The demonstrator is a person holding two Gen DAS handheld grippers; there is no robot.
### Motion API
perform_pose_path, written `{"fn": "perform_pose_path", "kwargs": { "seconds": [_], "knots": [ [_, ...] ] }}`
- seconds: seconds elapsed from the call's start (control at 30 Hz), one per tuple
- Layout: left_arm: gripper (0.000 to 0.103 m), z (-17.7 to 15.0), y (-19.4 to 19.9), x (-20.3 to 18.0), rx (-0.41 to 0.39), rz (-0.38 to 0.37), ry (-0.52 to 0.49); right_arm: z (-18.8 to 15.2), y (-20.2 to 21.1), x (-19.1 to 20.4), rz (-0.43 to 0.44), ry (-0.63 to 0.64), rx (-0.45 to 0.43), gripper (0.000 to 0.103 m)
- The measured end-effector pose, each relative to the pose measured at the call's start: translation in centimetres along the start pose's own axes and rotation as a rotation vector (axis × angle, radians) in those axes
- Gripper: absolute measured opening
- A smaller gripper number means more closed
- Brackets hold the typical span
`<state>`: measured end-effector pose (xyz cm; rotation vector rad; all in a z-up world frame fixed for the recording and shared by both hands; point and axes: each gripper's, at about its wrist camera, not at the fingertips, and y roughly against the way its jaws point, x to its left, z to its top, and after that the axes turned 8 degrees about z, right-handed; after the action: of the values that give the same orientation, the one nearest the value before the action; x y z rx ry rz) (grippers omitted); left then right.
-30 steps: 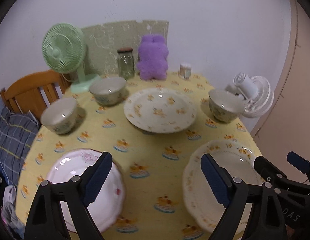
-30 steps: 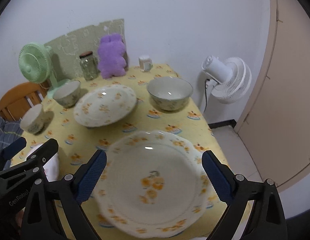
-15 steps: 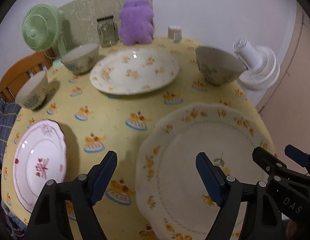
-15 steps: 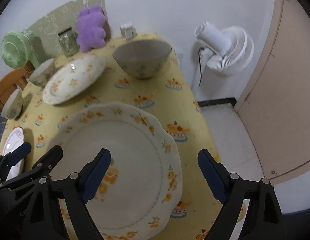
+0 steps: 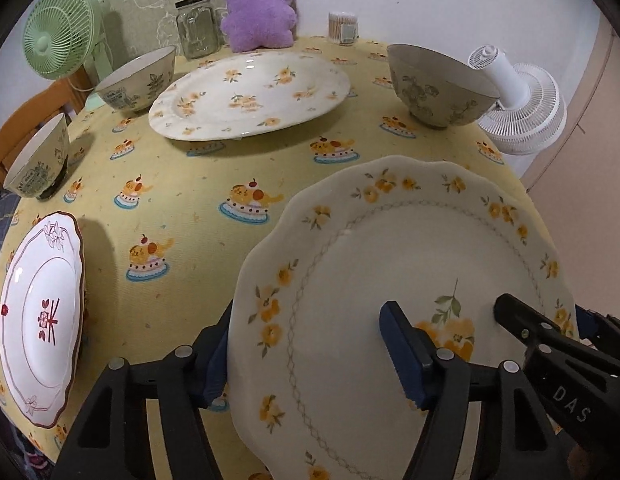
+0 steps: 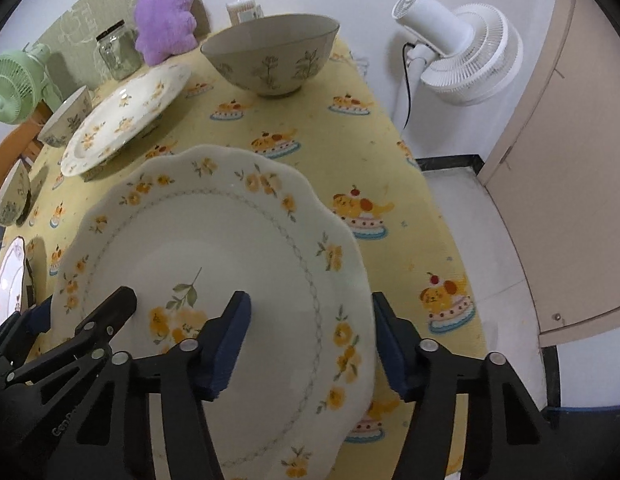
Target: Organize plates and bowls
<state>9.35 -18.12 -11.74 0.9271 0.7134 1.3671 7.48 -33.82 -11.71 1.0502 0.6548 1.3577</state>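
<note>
- A round table under a yellow tablecloth (image 5: pixel 181 184) printed with small dog-and-cake figures fills both views; a white wall stands behind it, and a beige door (image 6: pixel 582 128) shows at the right of the right wrist view.
- Along the upper edge stand a green fan (image 5: pixel 61 32), a glass jar (image 5: pixel 195 26), a purple plush toy (image 5: pixel 261 6) and, off the table at right, a white fan (image 5: pixel 518 96).
- The scalloped plate with yellow flowers (image 5: pixel 390 280) lies at lower right of the left wrist view, and at lower centre of the right wrist view.
- The left gripper (image 5: pixel 305 354) straddles the plate's left rim, one blue pad under the edge, the other over the plate face, jaws apart.
- The right gripper (image 6: pixel 310 342) likewise straddles the right rim, jaws apart, not clamped.
- The plate is nearly round, with no clear long axis; its centre flower stem points toward the top of the frame.
- Farther back lie a flowered oval platter (image 5: pixel 249 92), three bowls (image 5: pixel 438 88) (image 5: pixel 137 80) (image 5: pixel 39 158), and a red-patterned plate (image 5: pixel 37 316) at lower left.
</note>
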Motion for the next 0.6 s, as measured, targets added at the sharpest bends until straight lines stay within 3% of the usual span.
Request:
{"fn": "perform_pose_path", "kwargs": {
  "seconds": [0.33,0.6],
  "knots": [
    [0.070,0.7,-0.2,0.7,0.017,-0.011,-0.014,0.7,-0.2,1.1,-0.039,-0.001,0.011,0.063],
    [0.069,1.5,0.0,3.8,0.006,0.016,0.011,1.7,-0.5,4.4,-0.038,0.062,0.002,0.063]
  ]
}}
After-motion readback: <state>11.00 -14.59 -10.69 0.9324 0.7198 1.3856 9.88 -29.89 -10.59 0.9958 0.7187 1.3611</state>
